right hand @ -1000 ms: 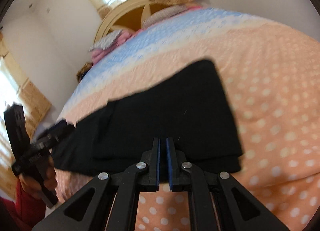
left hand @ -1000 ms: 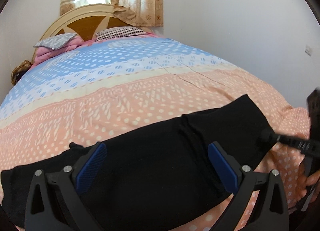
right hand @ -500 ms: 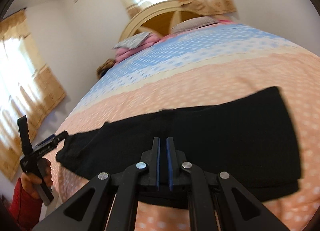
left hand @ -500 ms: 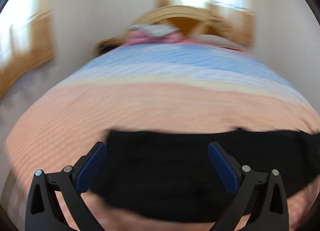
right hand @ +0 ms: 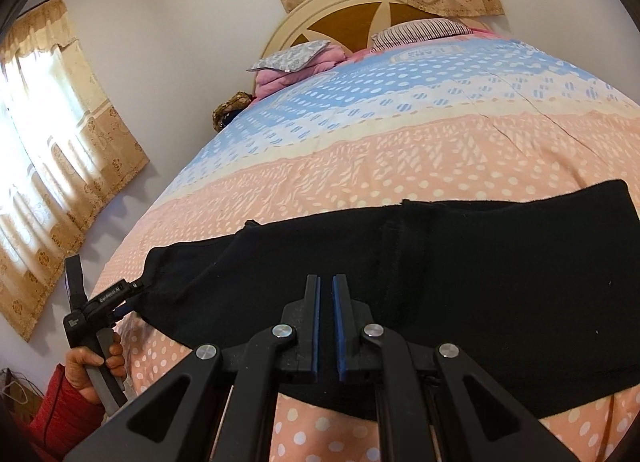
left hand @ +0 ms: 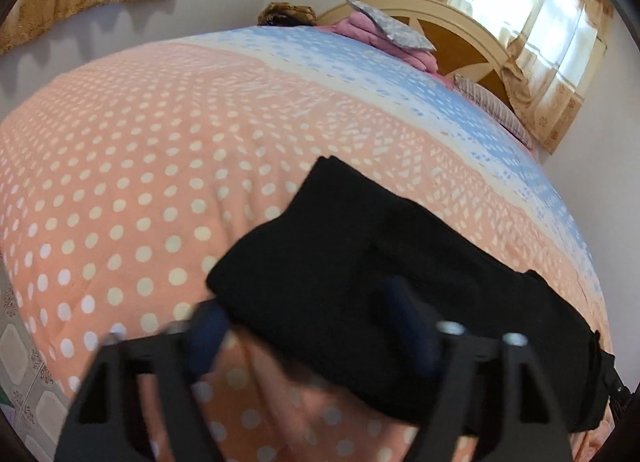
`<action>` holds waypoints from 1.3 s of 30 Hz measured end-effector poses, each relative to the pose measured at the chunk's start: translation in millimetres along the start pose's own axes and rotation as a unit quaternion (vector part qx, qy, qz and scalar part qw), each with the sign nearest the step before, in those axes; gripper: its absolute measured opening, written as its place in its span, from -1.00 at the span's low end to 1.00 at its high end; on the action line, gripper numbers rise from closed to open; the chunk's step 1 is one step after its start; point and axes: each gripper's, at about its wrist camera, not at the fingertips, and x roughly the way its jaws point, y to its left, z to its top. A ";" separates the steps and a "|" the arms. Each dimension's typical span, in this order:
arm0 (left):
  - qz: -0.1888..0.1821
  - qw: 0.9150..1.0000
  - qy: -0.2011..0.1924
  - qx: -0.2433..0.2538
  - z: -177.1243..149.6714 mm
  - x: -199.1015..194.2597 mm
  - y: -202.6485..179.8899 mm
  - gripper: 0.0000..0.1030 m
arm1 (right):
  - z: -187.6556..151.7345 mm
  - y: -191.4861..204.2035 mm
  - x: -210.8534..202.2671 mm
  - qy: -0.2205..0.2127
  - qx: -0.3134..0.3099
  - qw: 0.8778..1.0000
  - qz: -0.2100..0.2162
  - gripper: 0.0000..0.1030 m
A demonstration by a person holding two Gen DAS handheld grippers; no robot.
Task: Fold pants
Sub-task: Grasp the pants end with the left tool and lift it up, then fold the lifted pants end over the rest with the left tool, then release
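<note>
while flat on the bedspread (right hand: 400, 150), black pants (right hand: 460, 262): left claw (left hand: 308, 326) agape astride corner, right claw (right hand: 326, 326) near-closed, empty.

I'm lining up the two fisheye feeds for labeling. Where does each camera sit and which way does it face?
Left wrist: behind the left gripper, at the left end of the black pants, looking diagonally across the bed; its own blurred, spread fingers show.
Right wrist: behind the right gripper, over the pants' near edge, facing the headboard; its nearly closed fingers, the left gripper and the hand holding it show.
Shared: pants, bed, headboard, pillows.
</note>
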 end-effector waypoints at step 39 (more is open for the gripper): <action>-0.310 0.804 0.019 0.507 -208.4 -65.4 -422.6 0.06 | -38.9 -217.3 -183.3 -0.098 0.191 0.965 -0.148 -0.87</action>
